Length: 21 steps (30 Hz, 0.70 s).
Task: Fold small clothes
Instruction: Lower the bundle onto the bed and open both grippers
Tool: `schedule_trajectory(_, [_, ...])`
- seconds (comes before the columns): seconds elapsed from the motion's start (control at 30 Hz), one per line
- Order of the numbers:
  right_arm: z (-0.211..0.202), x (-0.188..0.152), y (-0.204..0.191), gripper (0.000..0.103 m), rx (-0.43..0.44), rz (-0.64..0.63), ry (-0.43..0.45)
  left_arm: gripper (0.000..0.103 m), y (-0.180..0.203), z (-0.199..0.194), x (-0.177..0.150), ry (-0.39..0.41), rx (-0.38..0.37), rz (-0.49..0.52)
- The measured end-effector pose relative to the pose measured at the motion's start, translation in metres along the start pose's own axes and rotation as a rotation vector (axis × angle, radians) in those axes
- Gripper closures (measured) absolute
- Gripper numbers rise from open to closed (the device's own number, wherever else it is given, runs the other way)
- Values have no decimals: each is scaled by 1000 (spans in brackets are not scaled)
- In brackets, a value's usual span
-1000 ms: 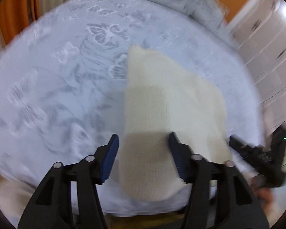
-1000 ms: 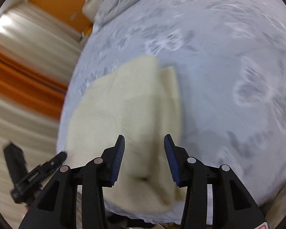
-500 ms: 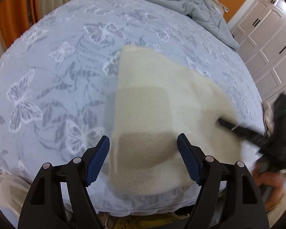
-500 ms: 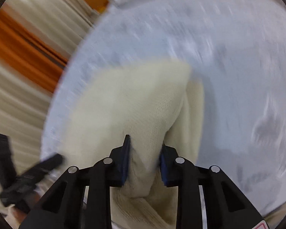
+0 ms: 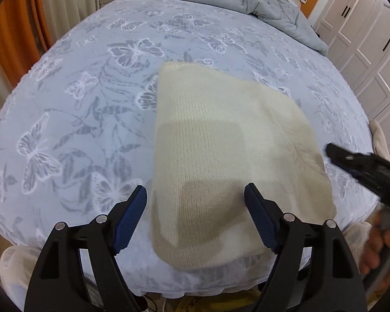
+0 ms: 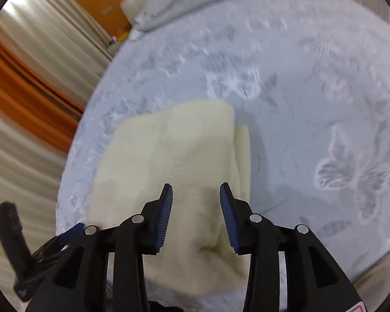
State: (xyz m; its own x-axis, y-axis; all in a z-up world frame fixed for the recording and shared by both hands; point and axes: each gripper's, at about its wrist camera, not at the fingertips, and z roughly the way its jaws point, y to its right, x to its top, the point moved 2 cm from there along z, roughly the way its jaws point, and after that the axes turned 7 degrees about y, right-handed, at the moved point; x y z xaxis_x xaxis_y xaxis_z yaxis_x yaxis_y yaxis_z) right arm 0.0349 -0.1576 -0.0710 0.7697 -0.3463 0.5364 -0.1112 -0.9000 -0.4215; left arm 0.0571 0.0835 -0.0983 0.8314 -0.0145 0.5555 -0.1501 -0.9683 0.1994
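Note:
A cream knitted garment (image 5: 221, 156) lies folded on the blue butterfly bedspread (image 5: 91, 98) near the bed's front edge. It also shows in the right wrist view (image 6: 174, 150), with a second layer peeking out along its right side. My left gripper (image 5: 195, 215) is open and empty, hovering above the garment's near end. My right gripper (image 6: 196, 215) is open, its jaws apart just above the garment's near corner. The right gripper also shows in the left wrist view (image 5: 332, 153), at the garment's right edge. The left gripper shows at the lower left of the right wrist view (image 6: 72, 230).
A crumpled grey duvet (image 5: 241, 0) lies at the far end of the bed. White wardrobe doors (image 5: 371, 44) stand to the right, orange and cream curtains (image 6: 26, 91) to the left. The bed's front edge (image 5: 195, 286) is just below the grippers.
My right gripper pinched the garment half a second ago and has now opened and let it go. My left gripper has opened wider and stayed over the garment's near end.

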Motion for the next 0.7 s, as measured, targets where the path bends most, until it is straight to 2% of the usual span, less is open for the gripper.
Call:
schedule_trajectory(0.1, [4, -9, -13, 75, 16, -74, -38, 28, 6, -7, -1, 6, 9, 17])
schedule_trajectory(0.23, [41, -37, 8, 81, -106, -114, -129, 28, 9, -7, -6, 0, 31, 18])
schedule_trajectory(0.33, [34, -27, 3, 81, -103, -84, -123, 28, 9, -8, -9, -14, 46, 17])
schedule_trajectory(0.4, [15, -16, -9, 81, -62, -87, -68, 28, 10, -11, -9, -11, 57, 23])
schedule_trajectory(0.47, [3, -13, -19, 81, -54, -121, -49, 28, 10, -17, -10, 2, 61, 27])
schedule_trajectory(0.5, [8, -18, -19, 81, -63, -141, -66, 28, 10, -17, -11, 0, 68, 29])
schedule_trajectory(0.6, [49, -43, 1, 84, -144, -160, -192, 28, 10, -2, -20, -55, 96, 47])
schedule_trajectory(0.7, [27, -36, -6, 83, -115, -113, -135, 26, 7, 3, -26, -79, 103, 28])
